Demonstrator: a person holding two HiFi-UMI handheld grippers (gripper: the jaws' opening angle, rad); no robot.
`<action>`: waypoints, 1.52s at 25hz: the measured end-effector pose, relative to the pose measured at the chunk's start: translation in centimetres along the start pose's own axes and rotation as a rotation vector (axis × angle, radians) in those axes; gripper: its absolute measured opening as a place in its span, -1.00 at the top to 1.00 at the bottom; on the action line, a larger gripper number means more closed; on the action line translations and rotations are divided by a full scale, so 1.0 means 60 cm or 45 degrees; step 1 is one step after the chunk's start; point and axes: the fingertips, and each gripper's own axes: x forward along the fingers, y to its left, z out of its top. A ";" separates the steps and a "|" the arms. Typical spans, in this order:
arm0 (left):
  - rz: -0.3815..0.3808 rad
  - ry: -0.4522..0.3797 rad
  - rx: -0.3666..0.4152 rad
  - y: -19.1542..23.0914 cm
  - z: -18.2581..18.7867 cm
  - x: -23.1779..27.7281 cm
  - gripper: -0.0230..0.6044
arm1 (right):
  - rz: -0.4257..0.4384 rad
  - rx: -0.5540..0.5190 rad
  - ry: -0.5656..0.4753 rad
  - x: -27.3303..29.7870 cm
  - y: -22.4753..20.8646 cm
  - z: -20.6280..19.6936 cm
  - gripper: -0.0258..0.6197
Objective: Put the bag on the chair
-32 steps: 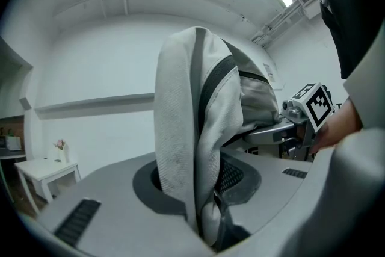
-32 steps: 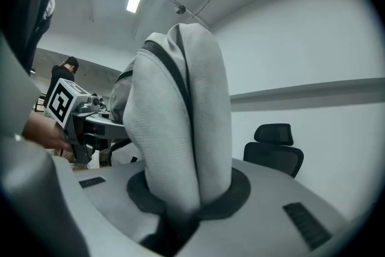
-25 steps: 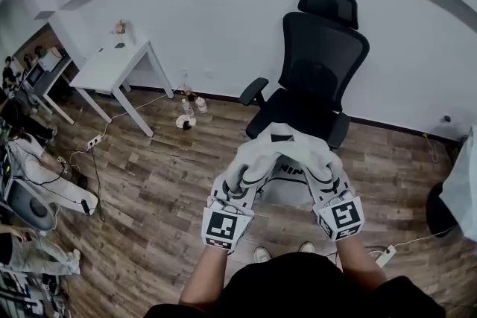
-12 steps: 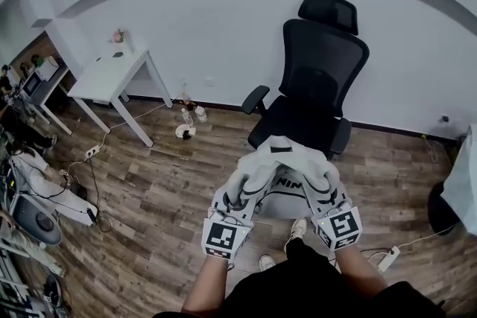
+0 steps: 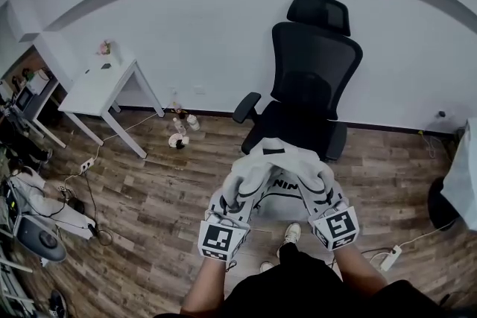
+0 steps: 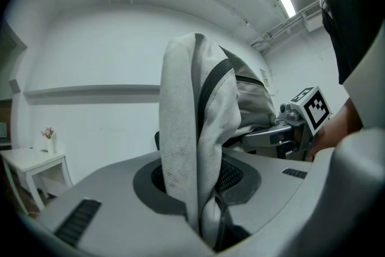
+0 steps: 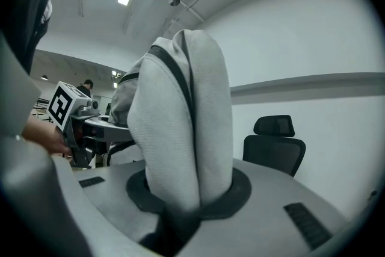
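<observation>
I have the light grey fabric bag pinched in both tools. My left gripper and right gripper each clamp a fold. It hangs just before the black mesh office chair.

Both grippers held out side by side, each clamped.
The left gripper and right gripper point forward from bare forearms, near each other, jaws pressed on folds of the bag.

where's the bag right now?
Head view, lower centre: the bag is held up by the left claw and right claw, just in front of the black chair.
</observation>
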 end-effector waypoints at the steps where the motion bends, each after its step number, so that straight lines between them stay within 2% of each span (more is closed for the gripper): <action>1: -0.005 0.002 0.004 0.004 0.000 0.009 0.57 | -0.001 0.000 -0.001 0.007 -0.006 -0.001 0.62; 8: -0.034 0.002 0.012 0.032 -0.007 0.063 0.57 | -0.019 -0.011 0.009 0.052 -0.041 -0.010 0.62; 21: -0.047 0.060 -0.012 0.071 -0.018 0.217 0.57 | -0.015 -0.001 0.033 0.145 -0.166 -0.023 0.63; 38: -0.019 0.084 0.039 0.094 0.012 0.382 0.57 | 0.030 0.017 -0.016 0.229 -0.311 -0.027 0.63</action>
